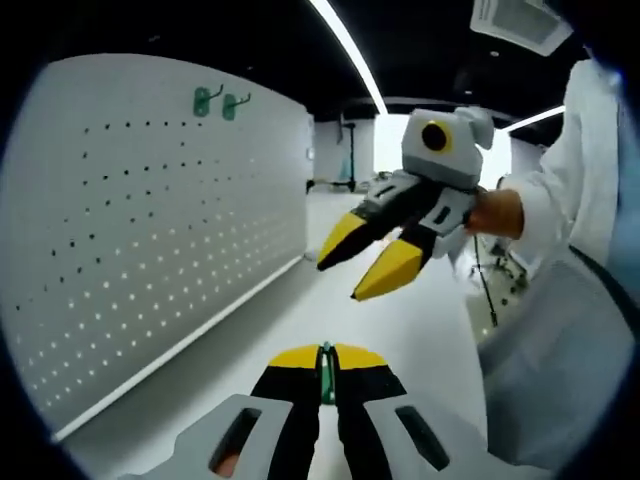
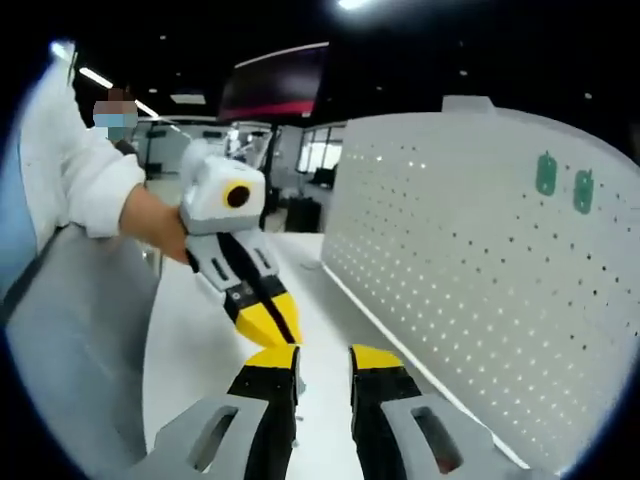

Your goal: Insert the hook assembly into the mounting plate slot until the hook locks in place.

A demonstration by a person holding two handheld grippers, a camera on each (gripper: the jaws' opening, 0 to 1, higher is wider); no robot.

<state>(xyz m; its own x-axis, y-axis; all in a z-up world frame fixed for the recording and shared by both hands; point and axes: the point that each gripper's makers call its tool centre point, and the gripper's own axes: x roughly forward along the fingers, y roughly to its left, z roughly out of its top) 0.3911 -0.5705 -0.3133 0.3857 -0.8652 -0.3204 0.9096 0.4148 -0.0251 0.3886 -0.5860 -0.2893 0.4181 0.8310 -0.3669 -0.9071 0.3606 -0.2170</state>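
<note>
In the left gripper view, the left gripper (image 1: 326, 368) is seen with its yellow-tipped black jaws pressed together on a thin green hook assembly (image 1: 326, 372), which stands upright between the tips. The right gripper (image 1: 372, 268) is seen in the same view from the right, held by a hand (image 1: 496, 213) in a white sleeve, its jaws parted and gripping nothing. The white perforated mounting plate (image 1: 150, 240) stands upright to the left, with two green hooks (image 1: 216, 102) already seated near its top edge. In the right gripper view, the right gripper (image 2: 325, 372) is shown with a clear gap between its tips, over the white tabletop (image 2: 200, 340). There the plate (image 2: 480, 270) stands on the right.
</note>
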